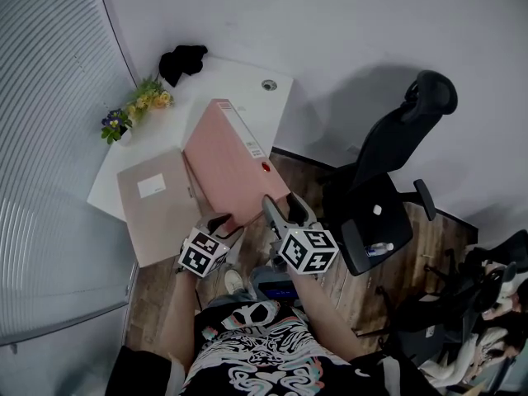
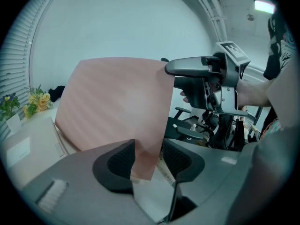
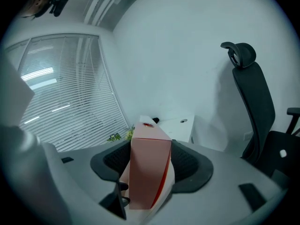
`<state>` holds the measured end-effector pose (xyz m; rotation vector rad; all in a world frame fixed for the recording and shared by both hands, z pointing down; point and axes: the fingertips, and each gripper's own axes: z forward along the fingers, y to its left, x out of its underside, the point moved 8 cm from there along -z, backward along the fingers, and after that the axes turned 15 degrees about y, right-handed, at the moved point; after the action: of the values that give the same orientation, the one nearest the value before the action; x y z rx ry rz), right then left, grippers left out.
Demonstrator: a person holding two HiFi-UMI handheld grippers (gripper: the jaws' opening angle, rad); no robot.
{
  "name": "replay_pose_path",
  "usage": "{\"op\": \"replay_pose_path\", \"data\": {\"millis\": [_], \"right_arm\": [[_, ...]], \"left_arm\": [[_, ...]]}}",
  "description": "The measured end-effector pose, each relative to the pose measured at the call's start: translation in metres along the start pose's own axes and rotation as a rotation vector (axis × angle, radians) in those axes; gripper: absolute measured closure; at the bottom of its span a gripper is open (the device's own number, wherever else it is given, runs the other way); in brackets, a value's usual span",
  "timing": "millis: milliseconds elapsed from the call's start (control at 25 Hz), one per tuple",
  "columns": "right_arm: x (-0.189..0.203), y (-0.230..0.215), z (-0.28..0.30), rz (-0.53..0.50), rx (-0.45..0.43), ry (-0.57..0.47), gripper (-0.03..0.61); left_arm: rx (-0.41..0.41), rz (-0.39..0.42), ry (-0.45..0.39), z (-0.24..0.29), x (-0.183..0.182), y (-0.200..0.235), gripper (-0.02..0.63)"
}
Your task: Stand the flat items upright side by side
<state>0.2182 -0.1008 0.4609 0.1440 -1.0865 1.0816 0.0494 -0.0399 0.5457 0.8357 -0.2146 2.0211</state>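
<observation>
We hold the big pink file box [image 1: 231, 159] up on a slant over the white desk [image 1: 247, 89], and the tan file box [image 1: 157, 209] lies flat on the desk right beside it. The pink one looks stiff and smooth, maybe a bit slippery, so we think its near end is the best place to hold. Our left gripper [image 1: 221, 223] pinches a near corner and our right gripper [image 1: 285, 211] squeezes the narrow end.

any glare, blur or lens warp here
Head view: even light, sharp, the office chair throws a soft shadow behind it. Left gripper view: fisheye, dark corners, a ceiling lamp glares top right. Right gripper view: fisheye too, blinds bow, the pink file box looms close.
</observation>
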Motion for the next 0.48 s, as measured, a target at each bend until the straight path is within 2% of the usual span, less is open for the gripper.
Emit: {"op": "replay_pose_path", "data": {"millis": [480], "right_arm": [[-0.003,0.035,-0.001,-0.193,0.068,0.000,0.310]], "left_arm": [[0.011,-0.027,-0.004,-0.001,0.004,0.005,0.425]]}}
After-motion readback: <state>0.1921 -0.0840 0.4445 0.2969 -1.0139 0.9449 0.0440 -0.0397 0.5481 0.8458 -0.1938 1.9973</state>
